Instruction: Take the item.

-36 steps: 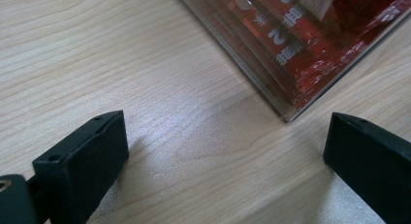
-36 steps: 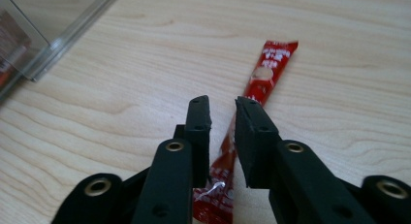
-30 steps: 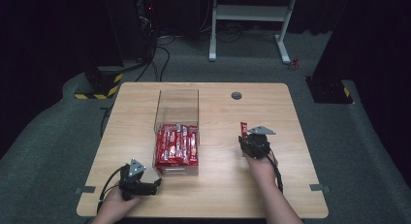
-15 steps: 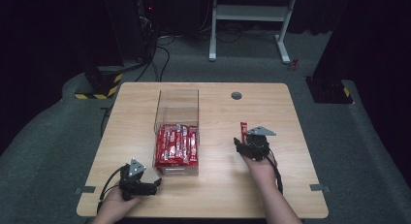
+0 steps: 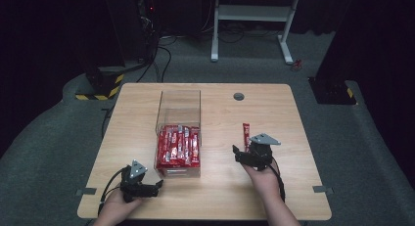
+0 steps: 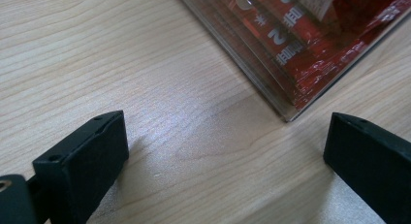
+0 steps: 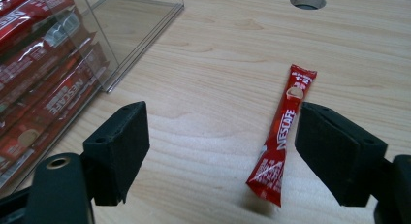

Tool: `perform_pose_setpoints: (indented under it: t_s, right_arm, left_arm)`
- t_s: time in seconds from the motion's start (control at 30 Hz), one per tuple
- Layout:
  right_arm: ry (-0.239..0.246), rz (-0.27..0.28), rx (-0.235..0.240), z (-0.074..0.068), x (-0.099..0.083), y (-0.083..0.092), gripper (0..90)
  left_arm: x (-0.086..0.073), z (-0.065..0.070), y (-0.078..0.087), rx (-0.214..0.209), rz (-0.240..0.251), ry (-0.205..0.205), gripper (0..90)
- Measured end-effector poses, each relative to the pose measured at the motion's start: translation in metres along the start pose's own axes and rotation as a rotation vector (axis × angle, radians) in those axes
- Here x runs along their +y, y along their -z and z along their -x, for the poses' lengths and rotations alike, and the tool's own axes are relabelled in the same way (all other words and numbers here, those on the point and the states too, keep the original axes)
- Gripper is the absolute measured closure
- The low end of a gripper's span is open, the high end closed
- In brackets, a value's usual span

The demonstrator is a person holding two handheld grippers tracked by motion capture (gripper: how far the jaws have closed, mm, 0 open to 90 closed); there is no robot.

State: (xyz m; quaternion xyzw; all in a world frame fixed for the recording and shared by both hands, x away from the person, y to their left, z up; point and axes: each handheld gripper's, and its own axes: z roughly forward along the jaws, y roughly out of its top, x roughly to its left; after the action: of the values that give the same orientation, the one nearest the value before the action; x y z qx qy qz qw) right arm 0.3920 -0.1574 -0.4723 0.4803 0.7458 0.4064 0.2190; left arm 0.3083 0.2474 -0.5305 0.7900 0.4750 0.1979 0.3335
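Red Nescafé stick sachet lies flat on the wooden table, partly hidden behind the right gripper, whose jaws gape empty and have shifted leftward. Left gripper, agape, grips nothing beside the clear box.

surface: light wooden table with a round cable hole near the far edge | on it: clear plastic box holding red sachets | right of box: one red Nescafe stick lying flat
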Motion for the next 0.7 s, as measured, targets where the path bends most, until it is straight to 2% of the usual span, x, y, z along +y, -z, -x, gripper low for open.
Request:
perform_pose_setpoints:
  t_s: [0.43, 0.7]
  right_arm:
    - [0.037, -0.001, -0.014, -0.014, -0.026, 0.024, 18.4]
    - [0.062, -0.029, -0.038, -0.016, -0.055, 0.032, 15.9]
  left_arm:
    - [0.0, 0.0, 0.0, 0.0, 0.0, 0.0, 2.5]
    - [0.0, 0.0, 0.0, 0.0, 0.0, 0.0, 2.5]
